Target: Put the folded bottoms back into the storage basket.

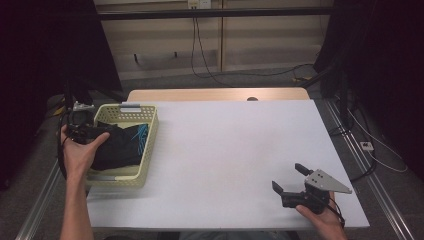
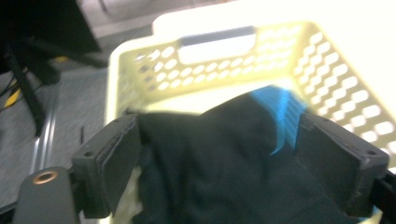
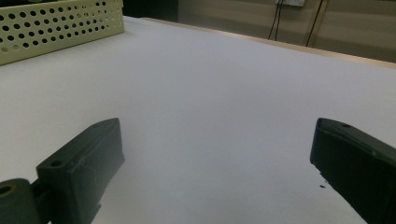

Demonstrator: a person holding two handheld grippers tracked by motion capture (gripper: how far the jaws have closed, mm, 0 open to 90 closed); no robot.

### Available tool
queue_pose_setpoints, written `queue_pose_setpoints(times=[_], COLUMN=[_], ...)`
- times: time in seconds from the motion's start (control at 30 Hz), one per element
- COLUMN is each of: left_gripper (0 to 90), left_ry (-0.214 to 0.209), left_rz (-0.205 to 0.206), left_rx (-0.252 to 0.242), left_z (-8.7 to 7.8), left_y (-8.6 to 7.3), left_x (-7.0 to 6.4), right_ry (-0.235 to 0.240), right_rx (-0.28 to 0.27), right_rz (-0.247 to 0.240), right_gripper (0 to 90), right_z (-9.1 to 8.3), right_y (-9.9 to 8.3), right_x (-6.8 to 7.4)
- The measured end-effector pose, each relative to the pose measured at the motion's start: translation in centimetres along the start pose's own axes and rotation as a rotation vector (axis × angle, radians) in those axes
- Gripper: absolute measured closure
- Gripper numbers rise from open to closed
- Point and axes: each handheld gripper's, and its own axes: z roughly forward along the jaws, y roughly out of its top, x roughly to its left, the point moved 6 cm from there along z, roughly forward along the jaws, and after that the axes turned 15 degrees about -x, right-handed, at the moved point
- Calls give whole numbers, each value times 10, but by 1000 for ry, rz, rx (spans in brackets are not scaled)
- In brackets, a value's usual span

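Early stage, by the look of it — left hand-held gripper (image 2: 219,172) spread wide, astride the dark cloth (image 2: 224,163) but not yet clamped on it. Cloth sitting in the basket (image 1: 150,131), lifting out left to do. Right hand-held gripper (image 1: 291,178) gaping, idle above bare table (image 1: 225,145) — well apart. One cloth, one basket, two hand-held grippers.

The high view is dimly lit, its corners sunk into black, while the white counter (image 1: 235,150) is evenly lit from above with only faint shadows. In the left gripper view, the yellow basket (image 2: 224,60) is overexposed to glare and smeared by motion blur. The right gripper view is soft and muted.
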Motion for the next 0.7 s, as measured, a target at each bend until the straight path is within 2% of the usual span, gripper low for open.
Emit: queue_pose_setpoints(times=[0.1,0.13,0.23,0.3,0.4,0.57,0.67,0.7], left_gripper=[153,164,300,329,406,603,675,700], left_ry=[-26,-30,-44,-46,6,18,6,5], left_rz=[-16,-25,-22,-24,-4,-13,5,24], left_rx=[-31,-27,-6,23,81,140,221,234], left_z=[5,9,19,30,49,76,86,86], left_y=[6,7,5,1,-9,-27,-41,-42], left_x=[-12,-16,-21,-23,-16,-9,-8,-8], right_ry=[-4,-4,-3,-5,-3,-2,-3,-3], right_rx=[-1,-1,0,1,2,6,6,5], right_rz=[2,2,2,2,3,5,6,5], right_gripper=[24,24,24,24,24,25,25,24], right_z=[0,0,1,1,1,2,2,2], right_y=[0,0,0,-1,-1,-2,-2,-2], right_x=[-1,-1,0,0,0,-1,-1,-1])
